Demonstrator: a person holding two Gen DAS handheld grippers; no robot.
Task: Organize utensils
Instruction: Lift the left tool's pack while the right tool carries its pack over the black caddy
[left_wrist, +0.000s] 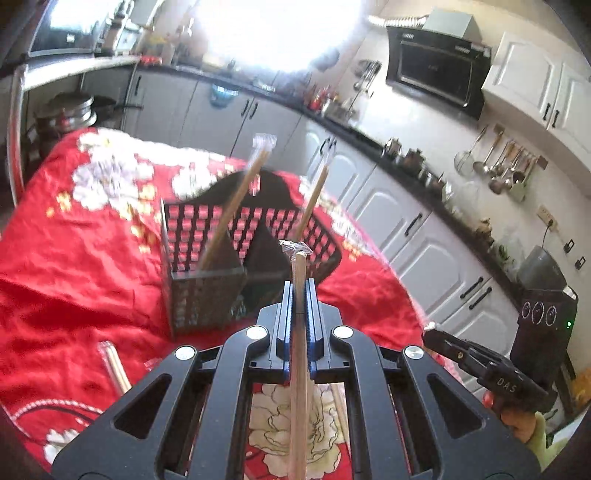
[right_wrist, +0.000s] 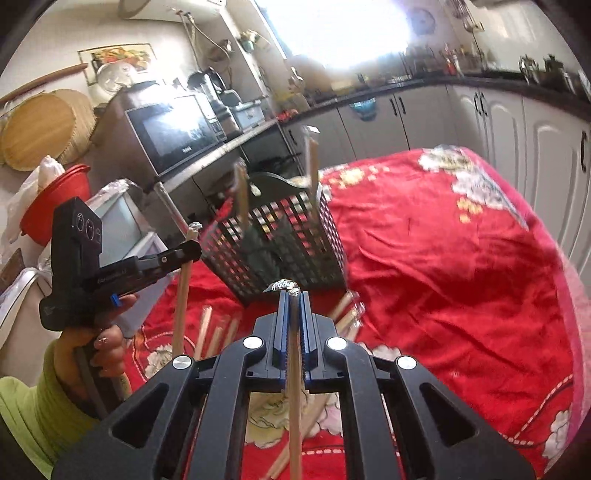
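Observation:
My left gripper (left_wrist: 300, 286) is shut on a plastic-wrapped pair of wooden chopsticks (left_wrist: 298, 343), held above the red floral cloth (left_wrist: 74, 266). In front of it stands a black mesh utensil basket (left_wrist: 207, 299) with two wrapped chopstick pairs (left_wrist: 236, 206) leaning upright inside. My right gripper (right_wrist: 294, 295) is likewise shut on a wrapped pair of chopsticks (right_wrist: 294, 387), just short of the basket (right_wrist: 295, 251). In the right wrist view the left gripper (right_wrist: 194, 249) shows at the left with its chopsticks (right_wrist: 183, 295) hanging down. Several more wrapped pairs (right_wrist: 210, 328) lie loose on the cloth.
The cloth-covered table (right_wrist: 461, 258) stretches right of the basket. White kitchen cabinets (left_wrist: 424, 240) with a dark counter run behind it. A microwave (right_wrist: 173, 129) and a red bucket (right_wrist: 55, 199) stand off the table's left. A hand in a green sleeve (right_wrist: 33, 398) holds the left tool.

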